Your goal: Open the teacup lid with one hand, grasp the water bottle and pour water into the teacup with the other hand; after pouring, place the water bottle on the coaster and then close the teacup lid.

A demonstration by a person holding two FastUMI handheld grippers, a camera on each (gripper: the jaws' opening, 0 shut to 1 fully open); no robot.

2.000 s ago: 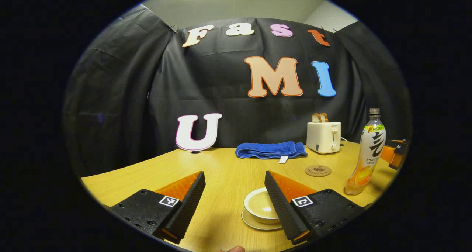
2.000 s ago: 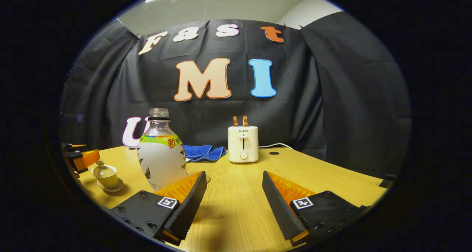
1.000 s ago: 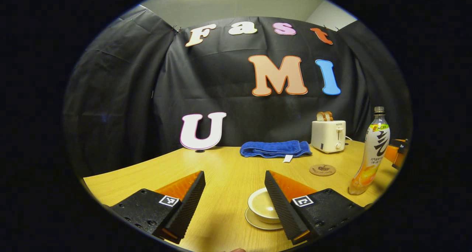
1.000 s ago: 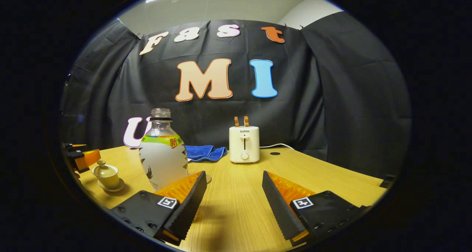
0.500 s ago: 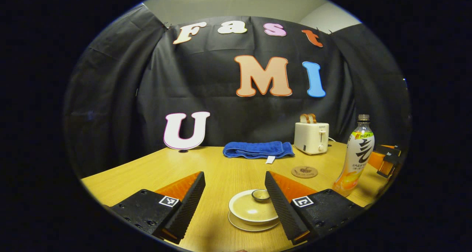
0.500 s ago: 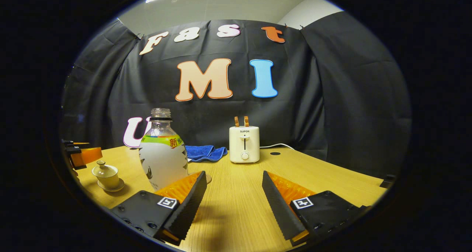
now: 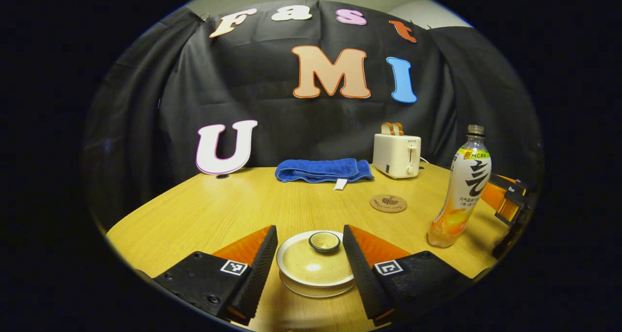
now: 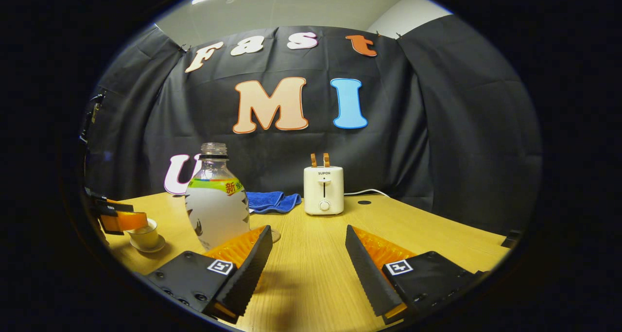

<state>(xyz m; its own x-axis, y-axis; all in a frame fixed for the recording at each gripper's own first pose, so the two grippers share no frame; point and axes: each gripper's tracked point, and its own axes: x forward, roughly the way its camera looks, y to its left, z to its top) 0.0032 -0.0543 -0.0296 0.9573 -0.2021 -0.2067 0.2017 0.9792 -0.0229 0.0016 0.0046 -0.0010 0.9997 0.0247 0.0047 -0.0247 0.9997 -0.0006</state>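
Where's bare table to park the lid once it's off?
Widest free patch: the table left of the teacup, out toward the blue towel. The near-right side by the toaster is also bare. Crowded: the coaster and water bottle zone right of the cup, where the right hand-held gripper waits.

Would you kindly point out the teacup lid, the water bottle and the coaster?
teacup lid (image 7: 315, 264), left gripper view, on its domed top.
water bottle (image 7: 465, 188), left gripper view, on its label.
coaster (image 7: 388, 203), left gripper view, on its centre.

Coaster between teacup and toaster.
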